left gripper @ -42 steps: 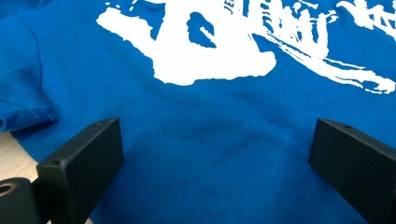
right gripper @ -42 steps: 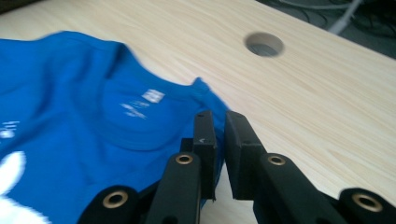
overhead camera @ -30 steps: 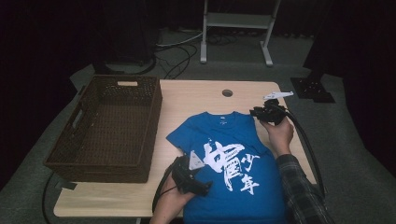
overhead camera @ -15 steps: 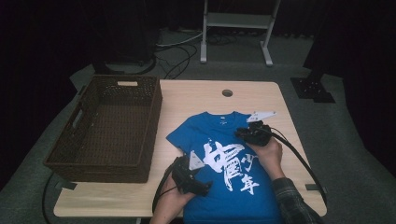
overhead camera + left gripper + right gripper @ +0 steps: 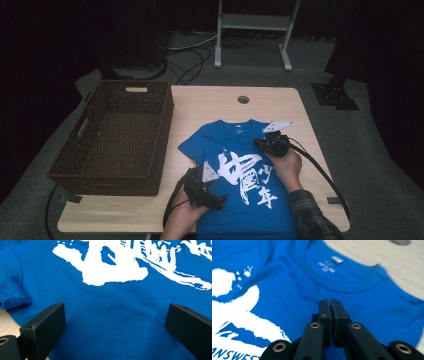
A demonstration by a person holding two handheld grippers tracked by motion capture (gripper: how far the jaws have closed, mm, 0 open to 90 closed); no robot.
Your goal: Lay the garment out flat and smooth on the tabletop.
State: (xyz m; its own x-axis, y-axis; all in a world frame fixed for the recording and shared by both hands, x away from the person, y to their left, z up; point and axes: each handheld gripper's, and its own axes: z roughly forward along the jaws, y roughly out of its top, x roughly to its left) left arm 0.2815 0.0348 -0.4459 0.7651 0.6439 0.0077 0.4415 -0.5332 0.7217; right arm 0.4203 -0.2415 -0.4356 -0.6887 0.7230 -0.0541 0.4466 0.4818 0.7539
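Pale wood table [image 5: 210,107], rounded corners, small round hole [image 5: 243,99] near its far edge.

Dark wicker basket [image 5: 165,107], rectangular, on the left part of the table, its left side past the table edge; handle slots in the walls.

Blue T-shirt [image 5: 212,140], white brush-style print [image 5: 247,175] on the chest, lying flat, face up, on the near right part of the table, just right of the basket; collar toward the far edge, hem hanging over the near edge. In the right gripper view a white neck label [image 5: 337,259] shows inside the collar [image 5: 352,287].

Left gripper [image 5: 218,201], black, with a grey plate, held in the left hand [image 5: 182,217] at the shirt's near left side. In the left gripper view its jaws stand wide apart just over the blue cloth, nothing between them.

Right gripper [image 5: 260,142], black, with a grey plate, held in the right hand [image 5: 287,165] at the shirt's right shoulder, below the collar. Its jaws have just been closing; in the right gripper view they meet tip to tip on the cloth. Whether a fold of cloth is pinched between them cannot be told.
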